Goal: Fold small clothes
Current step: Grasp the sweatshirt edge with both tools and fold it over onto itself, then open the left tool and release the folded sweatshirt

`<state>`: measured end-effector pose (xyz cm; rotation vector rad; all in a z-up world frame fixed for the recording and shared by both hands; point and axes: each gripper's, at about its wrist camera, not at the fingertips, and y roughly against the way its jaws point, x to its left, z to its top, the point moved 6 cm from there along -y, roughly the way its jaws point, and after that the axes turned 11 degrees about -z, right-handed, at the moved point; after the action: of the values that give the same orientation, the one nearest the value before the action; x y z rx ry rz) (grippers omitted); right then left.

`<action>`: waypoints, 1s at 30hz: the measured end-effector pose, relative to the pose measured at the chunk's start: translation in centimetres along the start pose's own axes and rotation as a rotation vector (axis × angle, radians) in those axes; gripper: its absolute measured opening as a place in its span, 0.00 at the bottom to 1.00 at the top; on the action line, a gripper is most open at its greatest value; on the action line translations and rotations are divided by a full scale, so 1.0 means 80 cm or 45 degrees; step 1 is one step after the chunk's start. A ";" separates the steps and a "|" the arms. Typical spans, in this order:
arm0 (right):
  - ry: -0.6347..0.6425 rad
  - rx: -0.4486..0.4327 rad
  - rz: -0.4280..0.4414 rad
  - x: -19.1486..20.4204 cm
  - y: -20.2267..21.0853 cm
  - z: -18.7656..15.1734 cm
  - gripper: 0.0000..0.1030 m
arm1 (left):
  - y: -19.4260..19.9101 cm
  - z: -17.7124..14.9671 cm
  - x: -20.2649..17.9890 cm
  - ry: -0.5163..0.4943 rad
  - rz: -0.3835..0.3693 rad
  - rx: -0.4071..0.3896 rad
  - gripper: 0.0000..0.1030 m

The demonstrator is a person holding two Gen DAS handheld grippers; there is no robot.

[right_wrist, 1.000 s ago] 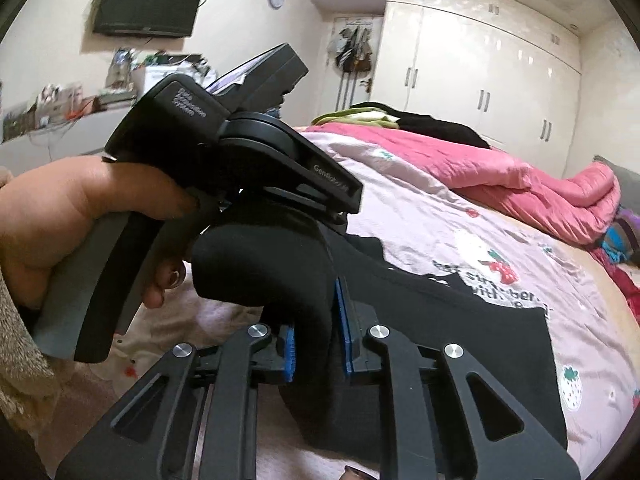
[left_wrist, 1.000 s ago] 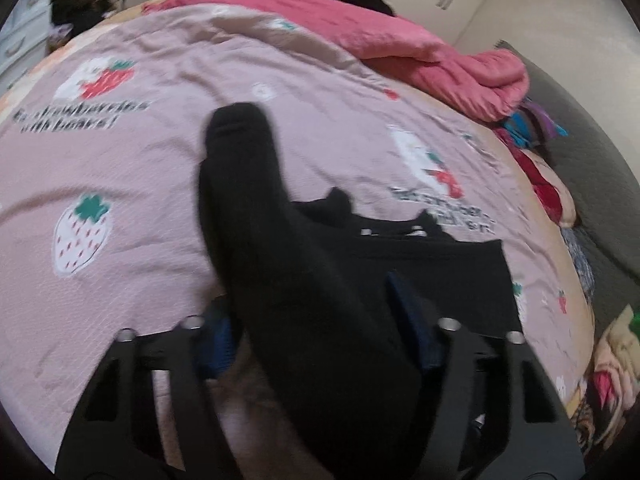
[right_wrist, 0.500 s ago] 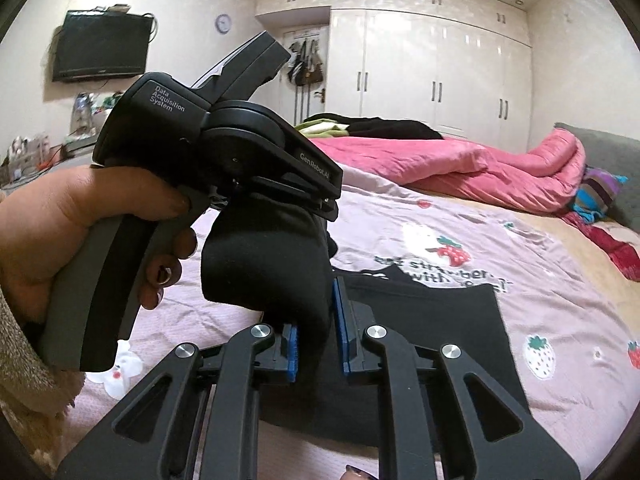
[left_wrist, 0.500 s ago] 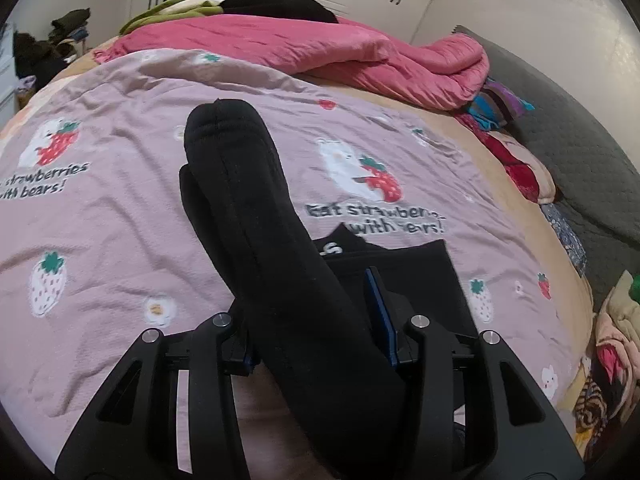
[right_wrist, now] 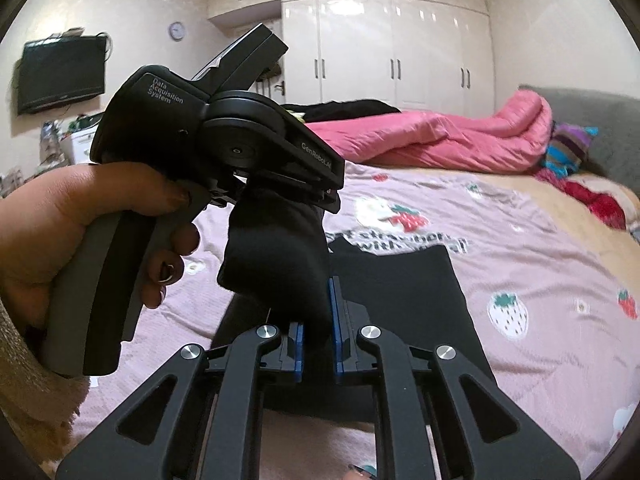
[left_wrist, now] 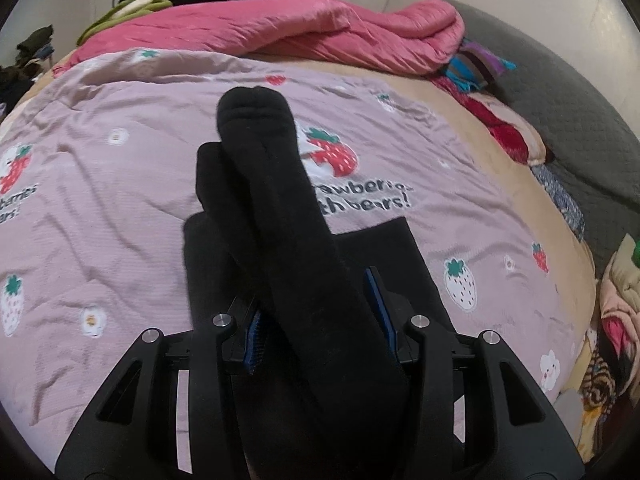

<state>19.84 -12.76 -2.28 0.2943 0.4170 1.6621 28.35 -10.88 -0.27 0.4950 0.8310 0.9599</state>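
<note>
A pair of black socks (left_wrist: 280,216) is held up in the air between both grippers, above the bed. My left gripper (left_wrist: 316,328) has its blue pads against the socks' sides, and their toe ends stick out forward. My right gripper (right_wrist: 316,312) is shut on the other end of the socks (right_wrist: 276,264), just below the left gripper's body (right_wrist: 224,136). A folded black garment (left_wrist: 396,256) lies flat on the pink strawberry bedspread (left_wrist: 100,208) beneath; it also shows in the right wrist view (right_wrist: 408,292).
A crumpled pink quilt (left_wrist: 304,28) lies across the far end of the bed with dark clothes on it. Colourful clothes (left_wrist: 492,92) pile along the bed's right edge beside a grey sofa (left_wrist: 576,112). White wardrobes (right_wrist: 396,44) and a wall TV (right_wrist: 60,72) stand behind.
Both grippers have lifted and swung to the right with the socks. The left gripper's jaws have drawn in around the socks. The right gripper stays shut on them.
</note>
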 end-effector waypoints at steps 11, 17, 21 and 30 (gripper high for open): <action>-0.241 0.196 0.012 -0.067 -0.028 -0.048 0.09 | -0.089 -0.015 -0.040 -0.024 -0.029 0.174 0.47; -0.465 0.367 0.120 -0.100 -0.051 -0.076 0.15 | -0.111 -0.017 -0.051 0.060 -0.178 0.202 0.77; -0.674 0.510 0.291 -0.124 -0.061 -0.095 0.33 | -0.086 -0.010 -0.051 0.079 -0.238 0.102 0.78; -0.788 0.627 0.564 -0.146 -0.102 -0.052 0.75 | -0.020 -0.046 0.017 0.063 0.004 -0.018 0.81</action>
<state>26.92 -23.91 -9.04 1.3049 0.2912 1.7629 26.64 -10.46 -4.15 0.4623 0.8676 0.9834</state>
